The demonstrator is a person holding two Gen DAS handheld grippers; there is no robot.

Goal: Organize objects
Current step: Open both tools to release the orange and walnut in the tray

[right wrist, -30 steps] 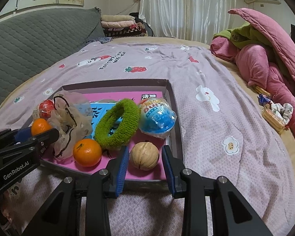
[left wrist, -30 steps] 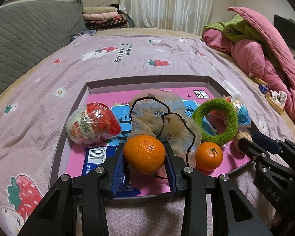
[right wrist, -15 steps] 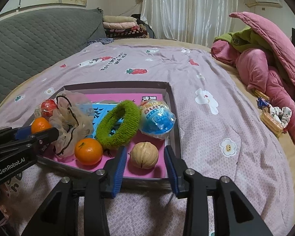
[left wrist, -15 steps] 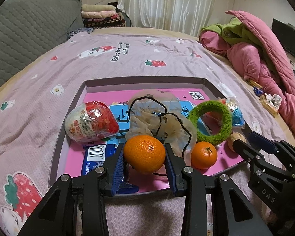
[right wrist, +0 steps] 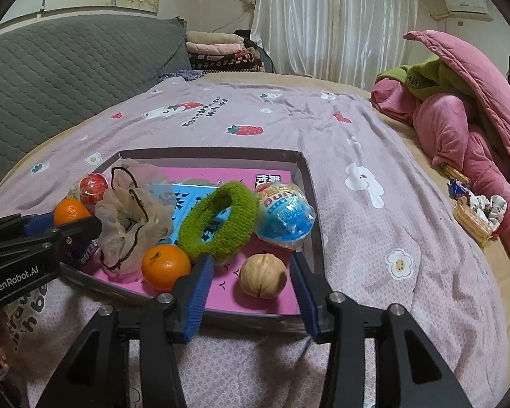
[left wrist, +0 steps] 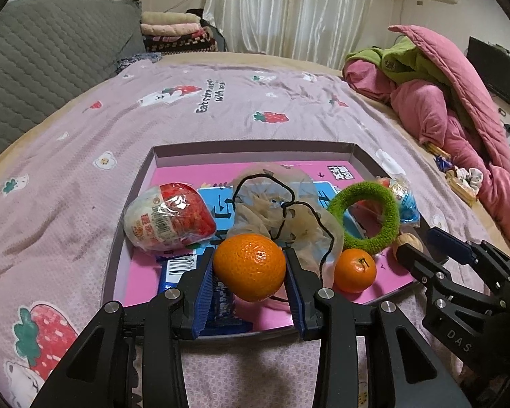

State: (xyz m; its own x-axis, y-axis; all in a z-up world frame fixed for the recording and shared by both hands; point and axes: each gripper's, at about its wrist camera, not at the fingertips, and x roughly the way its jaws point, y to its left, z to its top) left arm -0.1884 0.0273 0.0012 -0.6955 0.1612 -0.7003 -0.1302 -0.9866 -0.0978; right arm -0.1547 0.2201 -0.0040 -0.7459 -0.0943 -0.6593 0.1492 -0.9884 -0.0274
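Nearest me, my left claw (left wrist: pixel 250 292) pinches the large tangerine (left wrist: pixel 250 267) between its blue pads, holding it at the near edge of the shallow box lid (left wrist: pixel 255 147) that serves as the tray on the bed. I judge it is either being set down or lifted out; I cannot tell which. My right claw (right wrist: pixel 251 287) stands spread, its fingers straddling the walnut (right wrist: pixel 262 279) without touching it, lined up, I think, for a grasp. The walnut rests on the pink floor of the lid near its right corner. Just left of it lies the small tangerine (right wrist: pixel 165 266). Behind come the green fuzzy ring (right wrist: pixel 217 224), leaning on the blue wrapped egg toy (right wrist: pixel 284 216), the sheer beige scrunchie (left wrist: pixel 282 217), and the red wrapped egg toy (left wrist: pixel 170 216). Farthest, the strawberry-print bedsheet (left wrist: pixel 221 108) runs back to a heaped pink quilt (left wrist: pixel 459 108).
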